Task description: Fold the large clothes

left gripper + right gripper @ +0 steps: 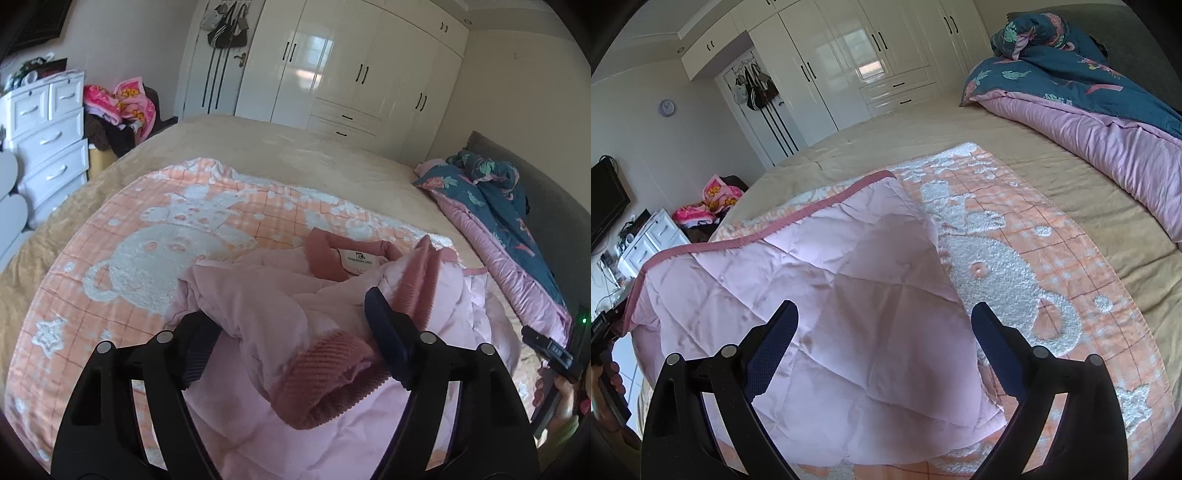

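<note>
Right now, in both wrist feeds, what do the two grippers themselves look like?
Both match: the left gripper and right gripper have matte black plastic linkage arms with triangular cut-outs and round silver pivot pins. Their fingers carry dark navy textured pads. No cables show. The right gripper's black handle shows a small green light nearby.

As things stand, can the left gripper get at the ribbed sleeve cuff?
Probably yes: the left gripper stands open with the ribbed cuff of the pink quilted jacket lying between its fingers, nothing covering it.
</note>
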